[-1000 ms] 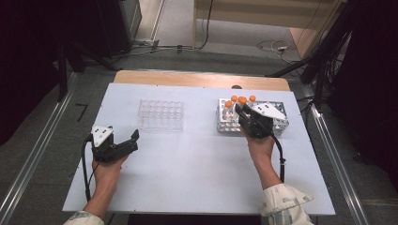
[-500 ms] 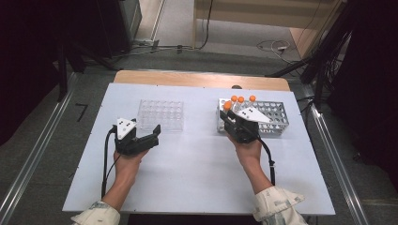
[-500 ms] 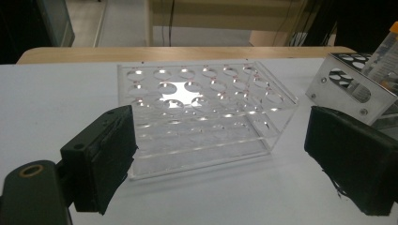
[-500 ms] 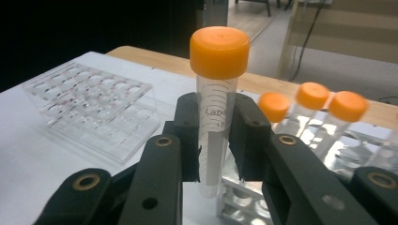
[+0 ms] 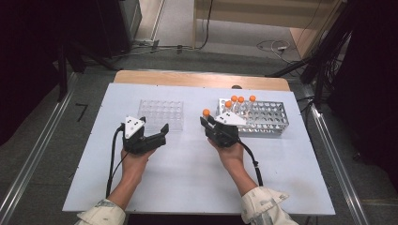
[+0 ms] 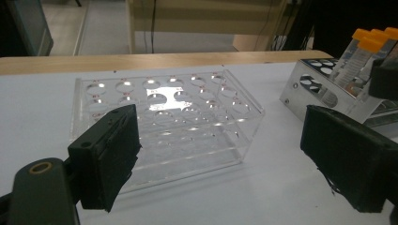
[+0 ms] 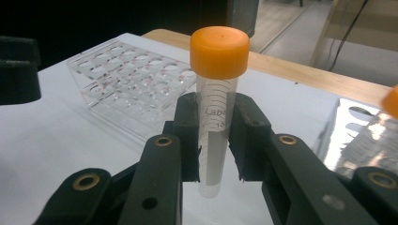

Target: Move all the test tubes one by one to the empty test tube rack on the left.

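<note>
My right gripper (image 7: 217, 140) is shut on a clear tube (image 7: 218, 117) with an orange cap, held upright above the white table. In the high view this gripper (image 5: 206, 124) and its tube (image 5: 205, 113) hang between the clear plastic rack (image 5: 162, 114) and the metal rack (image 5: 263, 119). Several orange-capped tubes (image 5: 240, 100) stand in the metal rack's left end. My left gripper (image 5: 163, 134) is open at the clear rack's front right corner. Its jaws (image 6: 220, 122) stand wide apart, with the empty clear rack (image 6: 164, 117) just beyond them.
The white table (image 5: 187, 183) has bare surface in front of both racks. A wooden strip (image 5: 197, 78) runs along its far edge. Cables trail from both grippers along the forearms. The metal rack (image 6: 319, 89) lies right of the clear one.
My right gripper has come left, away from the metal rack, carrying the tube. My left gripper has moved right and forward, up to the clear rack.
</note>
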